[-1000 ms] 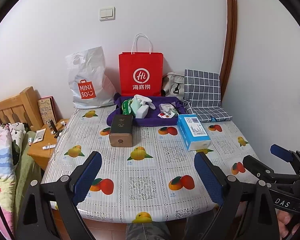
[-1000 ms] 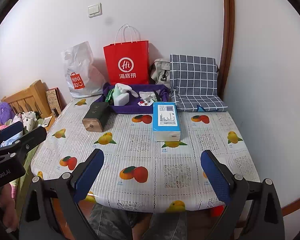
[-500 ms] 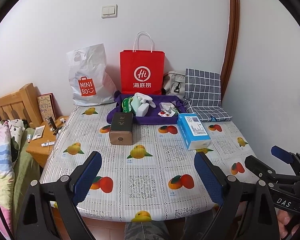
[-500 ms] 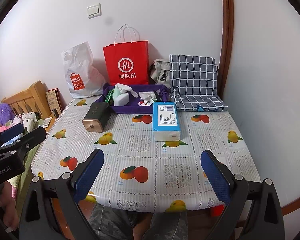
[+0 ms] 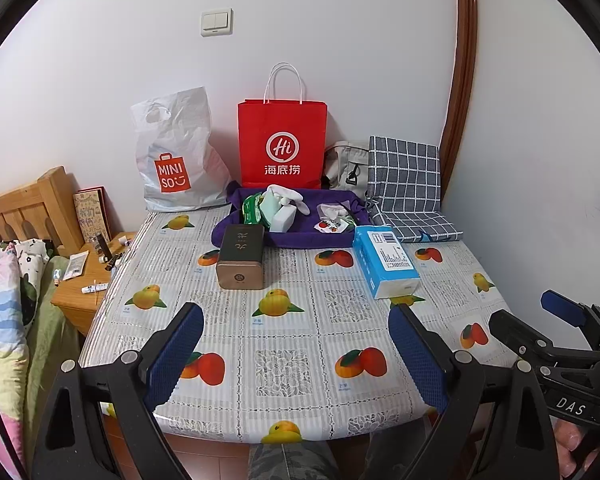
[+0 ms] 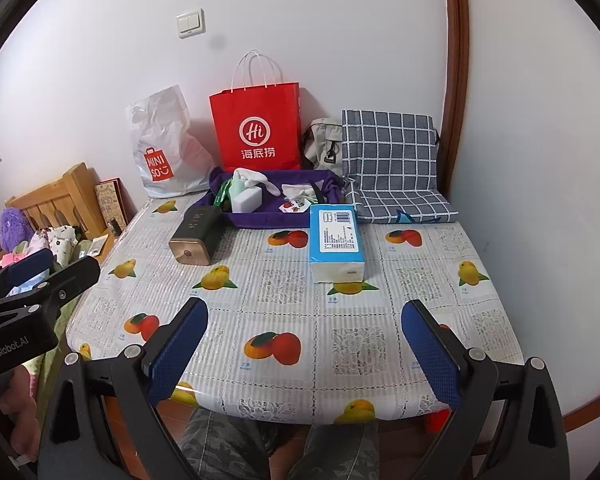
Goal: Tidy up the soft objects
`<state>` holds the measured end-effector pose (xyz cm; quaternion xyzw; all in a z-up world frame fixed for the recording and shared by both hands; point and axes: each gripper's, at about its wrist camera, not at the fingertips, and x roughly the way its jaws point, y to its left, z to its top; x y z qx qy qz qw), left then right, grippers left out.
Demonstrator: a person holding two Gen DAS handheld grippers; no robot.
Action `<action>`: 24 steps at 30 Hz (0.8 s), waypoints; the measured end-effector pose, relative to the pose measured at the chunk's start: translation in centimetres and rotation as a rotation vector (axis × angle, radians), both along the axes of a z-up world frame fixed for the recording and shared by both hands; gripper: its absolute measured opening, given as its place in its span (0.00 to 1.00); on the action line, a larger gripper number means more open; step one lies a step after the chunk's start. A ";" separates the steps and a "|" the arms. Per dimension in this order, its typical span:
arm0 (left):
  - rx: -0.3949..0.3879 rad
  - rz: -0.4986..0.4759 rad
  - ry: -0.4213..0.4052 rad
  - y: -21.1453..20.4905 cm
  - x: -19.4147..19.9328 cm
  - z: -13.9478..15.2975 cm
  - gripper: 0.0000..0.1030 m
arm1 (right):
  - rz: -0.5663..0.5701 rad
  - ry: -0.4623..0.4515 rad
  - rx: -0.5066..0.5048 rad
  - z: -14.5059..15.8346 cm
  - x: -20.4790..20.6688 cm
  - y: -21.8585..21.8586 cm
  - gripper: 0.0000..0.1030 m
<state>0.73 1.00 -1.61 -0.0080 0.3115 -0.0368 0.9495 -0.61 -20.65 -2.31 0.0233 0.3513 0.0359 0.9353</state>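
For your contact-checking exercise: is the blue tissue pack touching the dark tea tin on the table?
Apart. In the right wrist view the blue tissue pack and dark tea tin lie side by side, with a wide strip of fruit-print tablecloth between them.

Table (image 5: 292, 364) covered by a fruit-print cloth; a gold-ended dark tin (image 5: 241, 256) lies on its side near the middle; red paper bag (image 5: 282, 144) with white handles stands upright against the back wall, white MINISO plastic bag (image 5: 176, 156) just beside it; light switch (image 5: 216, 22) on the wall above; wooden headboard (image 5: 28, 210) and a low wooden nightstand (image 5: 86, 288) with small items stand beside the table; brown door frame (image 5: 462, 60) at the corner.
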 end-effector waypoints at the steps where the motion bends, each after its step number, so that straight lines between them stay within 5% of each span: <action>1: -0.001 0.000 0.000 0.0 0.0 0.0 0.91 | -0.001 0.000 -0.002 0.0 0.0 0.0 0.94; 24: 0.002 -0.002 -0.002 0.0 0.1 0.2 0.91 | -0.006 -0.006 -0.007 0.1 -0.1 0.0 0.94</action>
